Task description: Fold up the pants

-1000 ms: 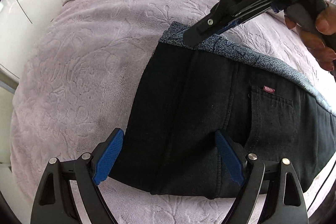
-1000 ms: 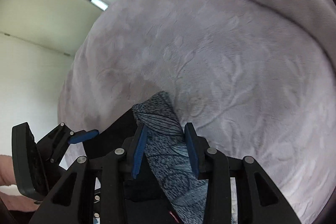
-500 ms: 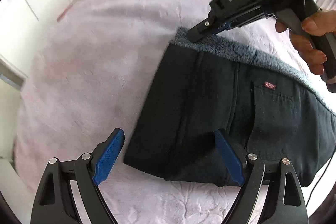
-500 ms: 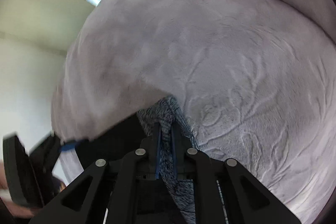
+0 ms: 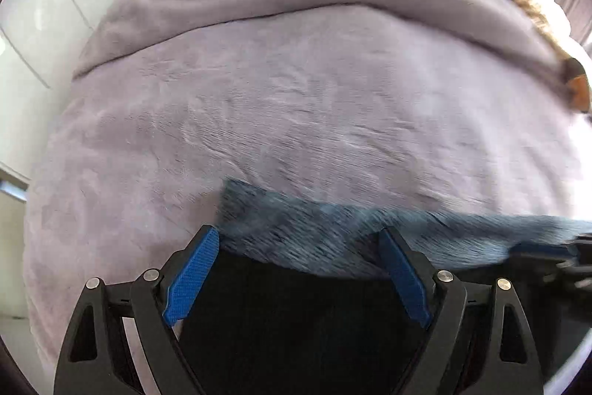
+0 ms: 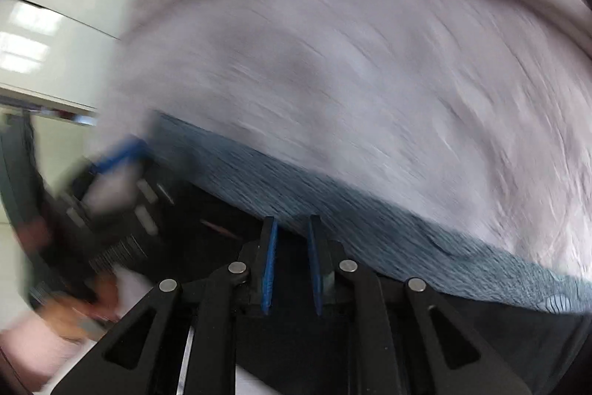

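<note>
Black pants (image 5: 296,313) lie part-folded near bed blanket (image 5: 296,106) front edge; patterned blue fabric (image 5: 333,228) beneath; left gripper (image 5: 299,269) spread wide, gripping nothing; right gripper (image 6: 290,261) nearly together, whether clamping fabric unclear; final folds remain

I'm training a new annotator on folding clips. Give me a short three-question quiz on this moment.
1. True or false: the left gripper has its jaws pinched shut.
2. The patterned band along the edge of the black pants is: A) red, B) blue-grey, C) yellow.
3. Fill in: the pants lie on a lilac ____.

Key: 1 false, the jaws stand wide open over the pants' edge. 2 B. 3 blanket.
</note>
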The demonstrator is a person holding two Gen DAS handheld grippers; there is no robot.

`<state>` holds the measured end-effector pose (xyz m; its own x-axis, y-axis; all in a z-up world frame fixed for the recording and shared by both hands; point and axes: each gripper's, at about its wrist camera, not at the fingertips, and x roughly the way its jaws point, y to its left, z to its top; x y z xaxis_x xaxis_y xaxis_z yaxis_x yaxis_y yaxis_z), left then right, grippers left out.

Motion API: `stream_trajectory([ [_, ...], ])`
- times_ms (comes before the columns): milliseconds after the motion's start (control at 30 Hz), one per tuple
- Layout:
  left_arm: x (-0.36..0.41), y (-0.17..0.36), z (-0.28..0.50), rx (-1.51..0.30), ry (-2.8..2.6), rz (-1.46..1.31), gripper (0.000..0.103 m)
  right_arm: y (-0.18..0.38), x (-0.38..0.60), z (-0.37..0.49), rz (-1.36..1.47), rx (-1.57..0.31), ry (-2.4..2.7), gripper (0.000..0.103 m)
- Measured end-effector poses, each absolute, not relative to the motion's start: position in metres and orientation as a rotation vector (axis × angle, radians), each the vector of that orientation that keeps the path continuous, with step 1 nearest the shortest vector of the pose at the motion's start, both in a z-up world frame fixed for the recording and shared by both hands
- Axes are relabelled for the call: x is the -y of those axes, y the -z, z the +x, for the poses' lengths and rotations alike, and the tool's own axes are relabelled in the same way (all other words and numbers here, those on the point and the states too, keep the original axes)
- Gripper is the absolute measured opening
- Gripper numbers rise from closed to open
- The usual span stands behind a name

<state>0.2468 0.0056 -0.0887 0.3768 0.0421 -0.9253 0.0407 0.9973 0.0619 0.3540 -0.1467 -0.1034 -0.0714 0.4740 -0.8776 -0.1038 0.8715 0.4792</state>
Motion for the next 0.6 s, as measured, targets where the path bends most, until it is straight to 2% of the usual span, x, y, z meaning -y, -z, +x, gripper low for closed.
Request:
stream_trajectory([
  [100,-0.011,0.091,0.254,-1.211,-0.007,0.068,0.089,0.112,0.169,0.365,0.327,-1.477,-0.365,0.015],
  [133,-0.014,0.087,0.254,-1.214,-0.013,0.050,0.089,0.111,0.176,0.368,0.309,-1.459,-0.310,0.021],
  [233,-0.021,0.064,0.238,-1.185,-0.009,0.065,0.089,0.100,0.212,0.366,0.411,-1.448,-0.253,0.021],
  [367,-0.013,0.053,0.200,-1.226,0.039,0.061,0.089,0.072,0.242,0.327,0.402,-1.459,-0.269,0.023],
  [500,-0.007,0.076,0.178,-1.279,0.028,0.133,0.090,0.071,0.244,0.275,0.358,-1.500,-0.306,0.024],
  [567,-0.017,0.081,0.173,-1.277,0.017,0.103,0.102,0.088,0.233,0.254,0.268,-1.565,-0.301,0.025],
  [600,-0.020,0.083,0.174,-1.286,0.014,0.098,0.103,0.093,0.230,0.244,0.226,-1.577,-0.306,0.025],
])
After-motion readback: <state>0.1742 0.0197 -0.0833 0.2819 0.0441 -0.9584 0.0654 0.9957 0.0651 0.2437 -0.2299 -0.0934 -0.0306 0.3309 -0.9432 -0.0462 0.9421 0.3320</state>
